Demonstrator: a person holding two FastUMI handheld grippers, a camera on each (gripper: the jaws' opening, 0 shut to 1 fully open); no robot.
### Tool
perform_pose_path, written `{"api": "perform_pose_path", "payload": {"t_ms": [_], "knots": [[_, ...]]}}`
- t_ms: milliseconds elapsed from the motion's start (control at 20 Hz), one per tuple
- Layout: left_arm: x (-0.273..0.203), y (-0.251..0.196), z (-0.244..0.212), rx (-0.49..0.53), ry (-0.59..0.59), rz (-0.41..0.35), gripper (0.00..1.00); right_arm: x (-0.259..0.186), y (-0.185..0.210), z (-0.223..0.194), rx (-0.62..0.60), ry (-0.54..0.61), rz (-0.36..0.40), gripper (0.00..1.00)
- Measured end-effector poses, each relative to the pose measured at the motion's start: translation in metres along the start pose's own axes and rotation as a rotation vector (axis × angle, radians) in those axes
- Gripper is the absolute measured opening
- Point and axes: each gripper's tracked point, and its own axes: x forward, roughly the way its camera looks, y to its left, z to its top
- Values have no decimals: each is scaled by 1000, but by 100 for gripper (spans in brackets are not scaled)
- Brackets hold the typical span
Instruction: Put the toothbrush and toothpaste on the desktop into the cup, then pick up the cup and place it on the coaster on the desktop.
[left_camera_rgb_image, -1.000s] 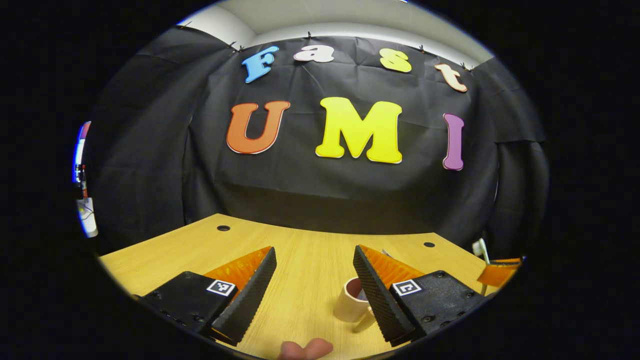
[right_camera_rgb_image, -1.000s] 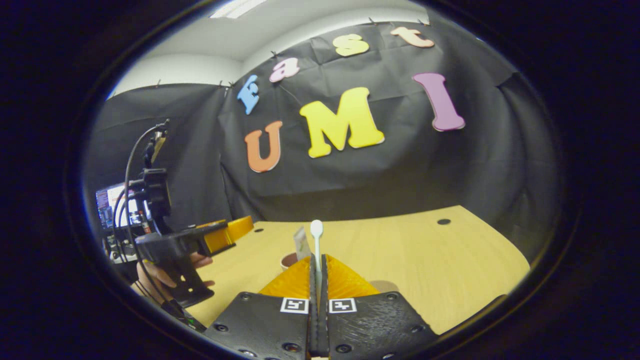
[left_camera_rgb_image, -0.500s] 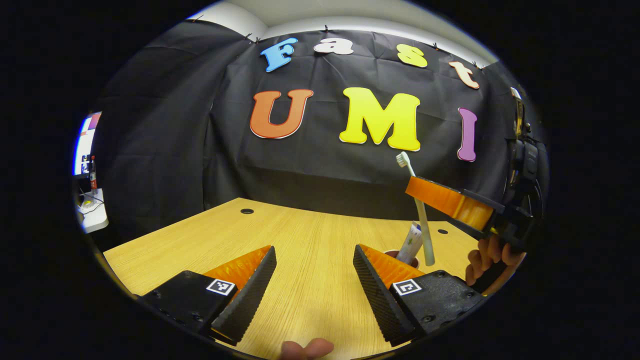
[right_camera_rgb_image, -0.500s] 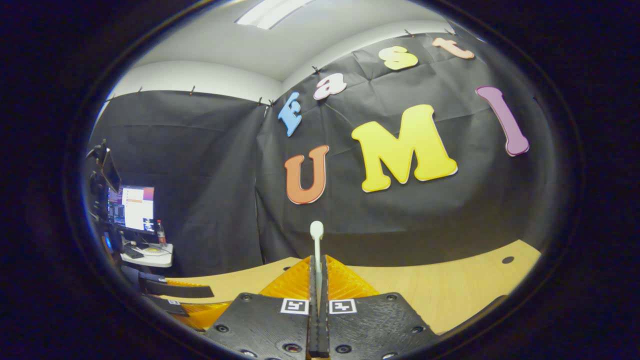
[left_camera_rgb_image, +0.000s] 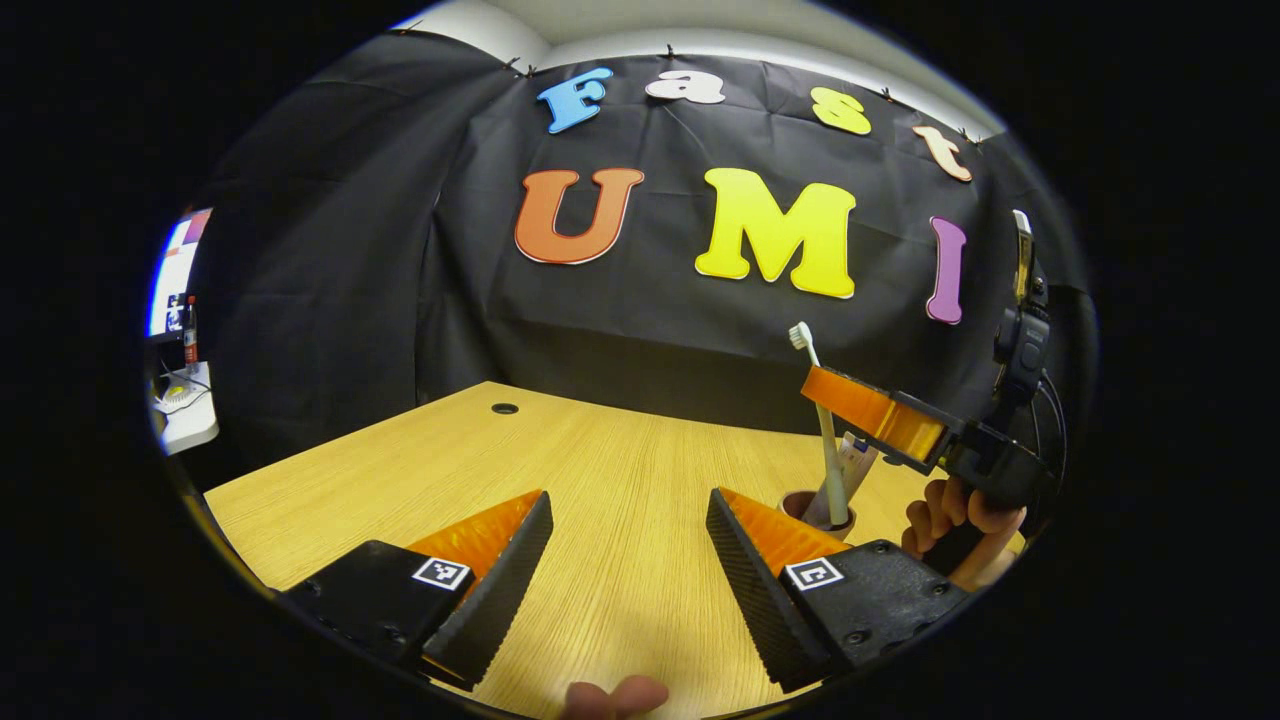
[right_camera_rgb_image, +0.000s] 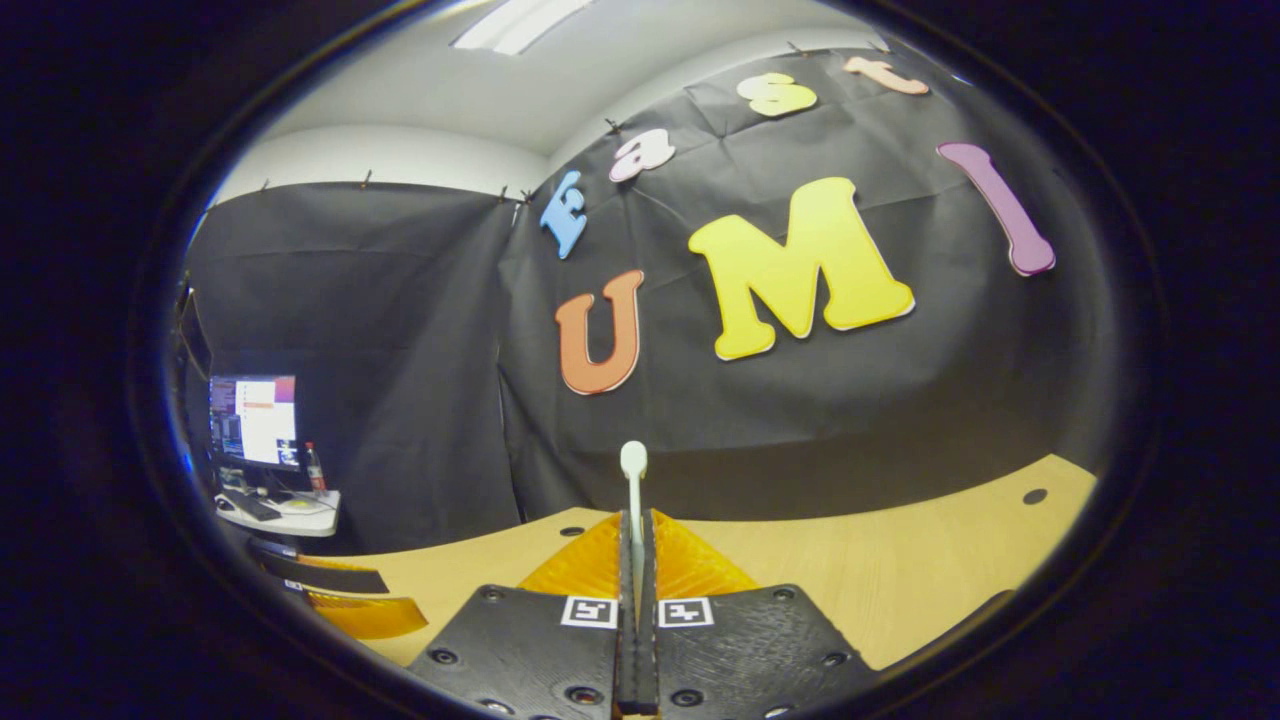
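Right gripper (left_camera_rgb_image: 815, 385) clamped on brush (left_camera_rgb_image: 822, 430), now lowered into cup (left_camera_rgb_image: 812, 507) beside paste (left_camera_rgb_image: 858, 458); release next. Left gripper (left_camera_rgb_image: 628, 560) wide, empty.

I'm seeing even, fairly bright overhead light, a ceiling fixture (right_camera_rgb_image: 520, 20) glaring white in the right gripper view. Shadows on the desk (left_camera_rgb_image: 600, 480) are lying soft. Fisheye bending is curving the edges; the rims are darkening and blurring slightly.

You lower the toothbrush (left_camera_rgb_image: 826, 452) with your right gripper (left_camera_rgb_image: 835, 395); its foot now sits inside the cup (left_camera_rgb_image: 818, 508), at four o'clock in the left gripper view.
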Motion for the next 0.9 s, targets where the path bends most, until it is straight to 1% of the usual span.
{"api": "perform_pose_path", "payload": {"t_ms": [150,200,300,550,700,800,850,900], "knots": [[-2,-2,2,7,-5,-4,99,3,-5,-3,-7,-2,-13,0],[-2,-2,2,10,-6,-4,99,3,-5,-7,-7,7,-11,2],[-4,-1,3,17,-7,-2,98,3,-3,-8,-19,10,-8,2],[-5,-4,5,19,-13,-4,98,-6,-7,-3,-45,-12,-24,2],[-6,-8,5,9,-8,-9,98,-17,-10,-9,-51,-6,-14,5],[-8,-13,5,1,-8,-16,98,-31,-15,-11,-52,-13,-24,36],[-9,-14,7,-1,-7,-17,98,-39,-20,-9,-56,-26,-37,45],[-10,-16,8,-3,-6,-20,98,-46,-23,-6,-60,-39,-44,50]]}}
